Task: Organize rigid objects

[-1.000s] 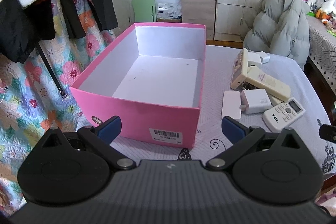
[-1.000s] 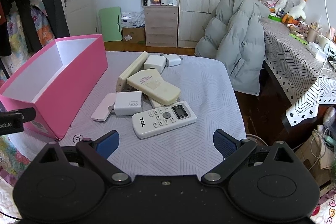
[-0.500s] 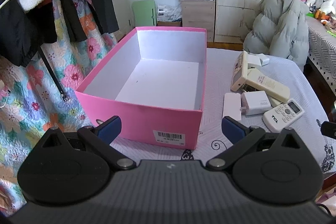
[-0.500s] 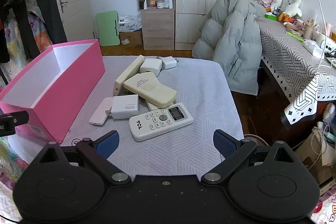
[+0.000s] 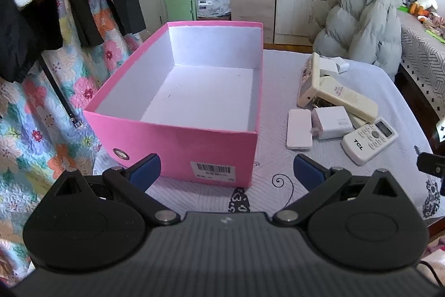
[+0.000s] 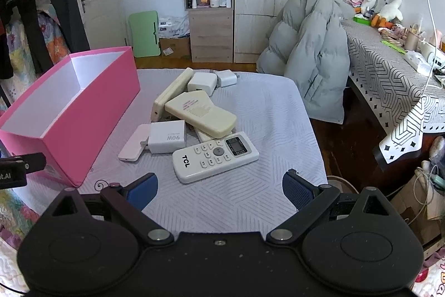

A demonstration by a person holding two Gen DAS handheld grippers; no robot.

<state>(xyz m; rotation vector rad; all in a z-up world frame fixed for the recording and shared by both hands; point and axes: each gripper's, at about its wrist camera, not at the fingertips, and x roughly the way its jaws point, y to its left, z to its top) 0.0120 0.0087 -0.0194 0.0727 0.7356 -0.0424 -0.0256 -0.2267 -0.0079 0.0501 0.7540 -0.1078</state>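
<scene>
An open pink box [image 5: 180,141] with a white inside stands on the table's left; it also shows in the right wrist view [image 6: 91,107]. To its right lies a pile: a white TCL remote [image 6: 215,156], a cream remote [image 6: 200,113], a white 90W charger [image 6: 167,137], a flat white power bank [image 6: 133,146], a long cream remote on edge [image 6: 171,93] and two small white chargers [image 6: 201,82]. My left gripper [image 5: 226,171] is open and empty in front of the box. My right gripper [image 6: 219,189] is open and empty, just short of the TCL remote.
The table has a pale lilac quilted cover [image 6: 264,113]. A grey puffer jacket [image 6: 311,57] hangs behind it on the right. A patterned side table [image 6: 389,80] stands far right. Clothes and a floral quilt [image 5: 41,102] hang left of the box.
Both grippers have drawn back and risen a little, so the box and the pile sit farther off in view. Both stay open. Nothing on the table has moved.
</scene>
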